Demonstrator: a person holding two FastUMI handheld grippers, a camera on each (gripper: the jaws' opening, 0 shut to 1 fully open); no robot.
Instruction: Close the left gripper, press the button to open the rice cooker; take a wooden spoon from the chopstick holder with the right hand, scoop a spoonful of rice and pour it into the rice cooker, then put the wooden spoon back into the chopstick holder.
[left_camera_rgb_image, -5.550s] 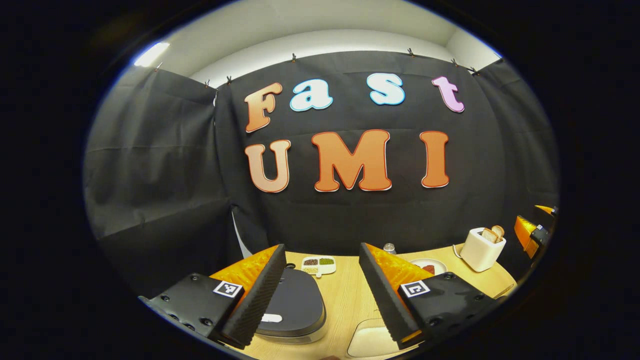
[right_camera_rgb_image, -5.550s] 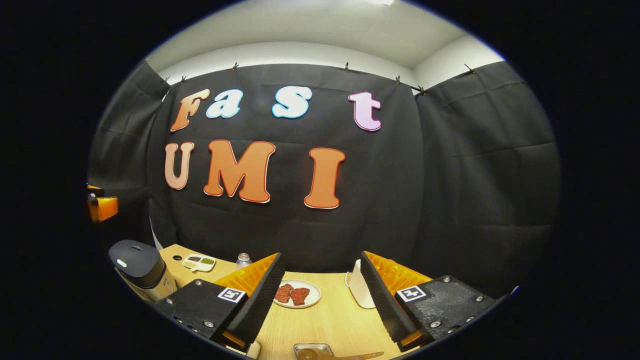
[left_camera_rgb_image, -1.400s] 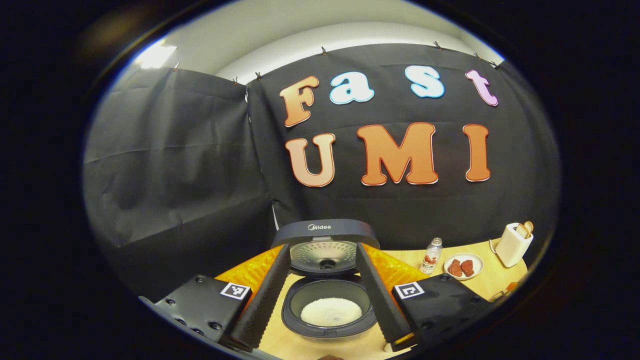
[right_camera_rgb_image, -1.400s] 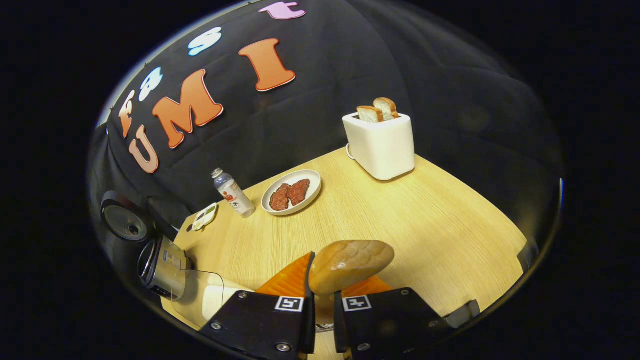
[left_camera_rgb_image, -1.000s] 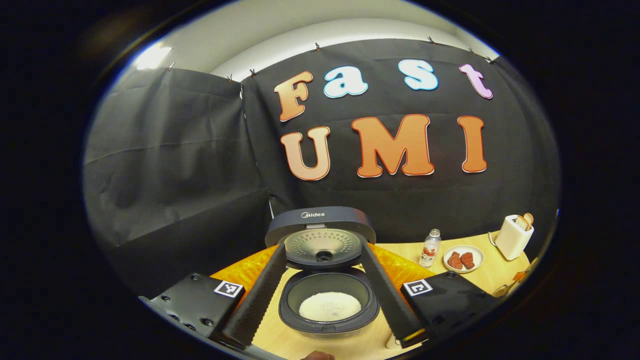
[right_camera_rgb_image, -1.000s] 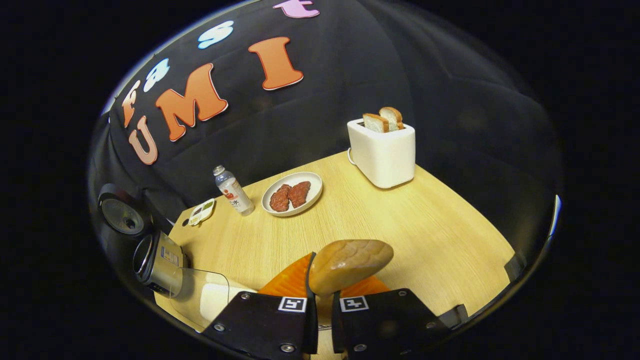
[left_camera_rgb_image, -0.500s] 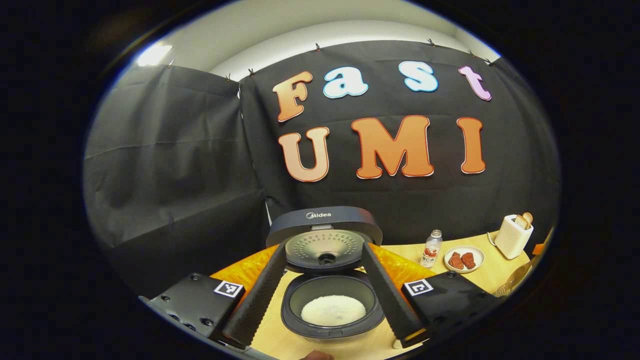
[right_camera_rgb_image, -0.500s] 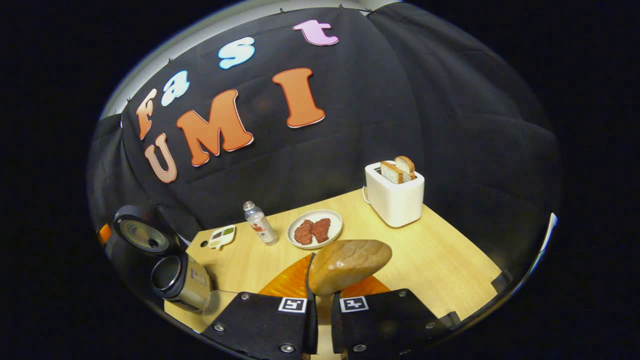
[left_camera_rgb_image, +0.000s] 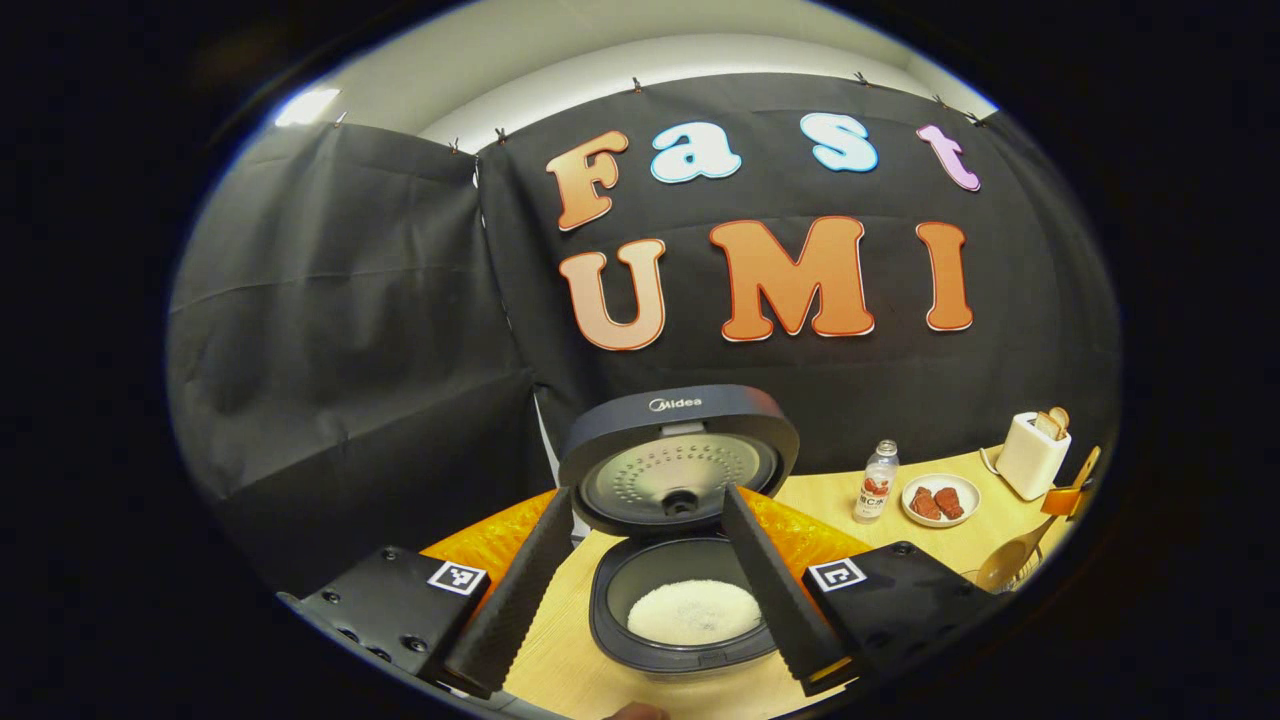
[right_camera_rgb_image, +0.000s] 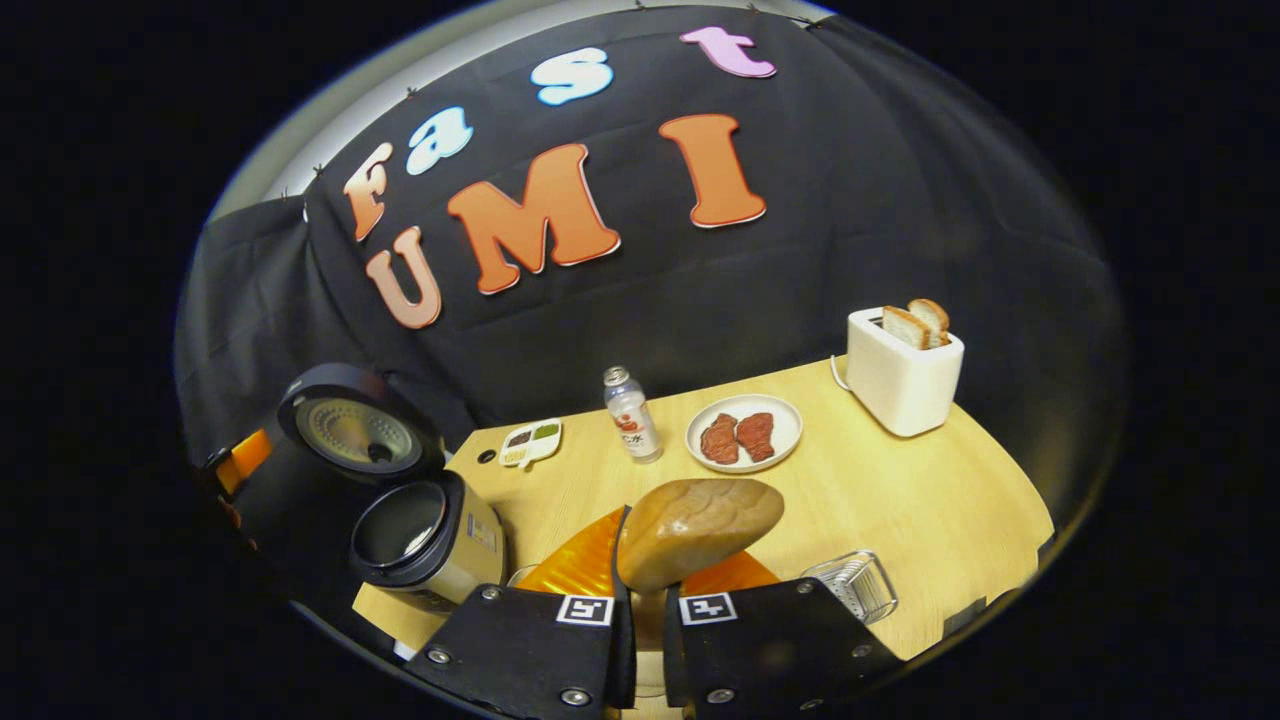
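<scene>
The rice cooker (left_camera_rgb_image: 690, 560) is standing open on the bench (right_camera_rgb_image: 900, 500), lid up, white rice showing in its pot, so the button step is being taken as done. The wooden spoon (right_camera_rgb_image: 698, 528) is being carried by the right gripper (right_camera_rgb_image: 645, 610), its jaws clamped together on the handle, bowl tipped forward and apparently empty; scooping, pouring and returning it are judged outstanding. The left gripper (left_camera_rgb_image: 650, 590) is being held before the cooker, jaws apart, touching nothing.
</scene>
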